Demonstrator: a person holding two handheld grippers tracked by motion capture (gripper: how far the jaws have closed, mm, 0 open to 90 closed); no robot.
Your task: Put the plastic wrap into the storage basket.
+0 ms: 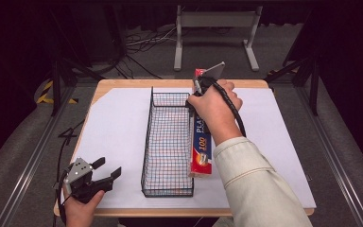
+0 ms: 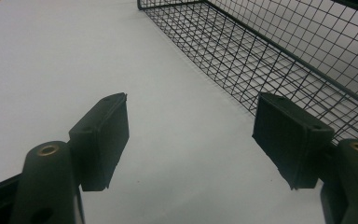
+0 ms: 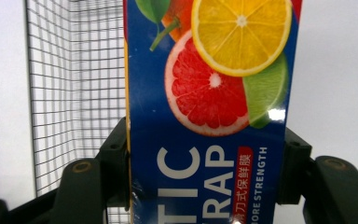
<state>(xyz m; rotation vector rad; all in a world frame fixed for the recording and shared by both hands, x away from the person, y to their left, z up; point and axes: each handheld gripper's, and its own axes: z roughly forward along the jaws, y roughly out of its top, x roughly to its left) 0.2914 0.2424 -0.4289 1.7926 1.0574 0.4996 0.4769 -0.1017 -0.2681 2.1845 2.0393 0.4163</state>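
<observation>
A long blue plastic wrap box [image 1: 201, 149] with citrus pictures lies lengthwise along the right side of a black wire basket [image 1: 168, 142]. My right gripper [image 1: 198, 100] is shut on the box near its far half, with the person's hand over it. In the right gripper view the box [image 3: 209, 116] fills the gap between both jaws, and the basket mesh [image 3: 74, 79] stands to its left. My left gripper [image 1: 108, 169] stays open at the table's near left corner with nothing between its jaws. The left gripper view has the open gripper [image 2: 191, 140] above white paper, with the basket [image 2: 279, 60] ahead to the right.
White paper [image 1: 118, 127] covers the wooden table [image 1: 123, 84]. Beyond the table's far edge stand a grey metal frame [image 1: 215, 28] and loose cables [image 1: 142, 42] on the floor. Dark stands flank both sides of the table.
</observation>
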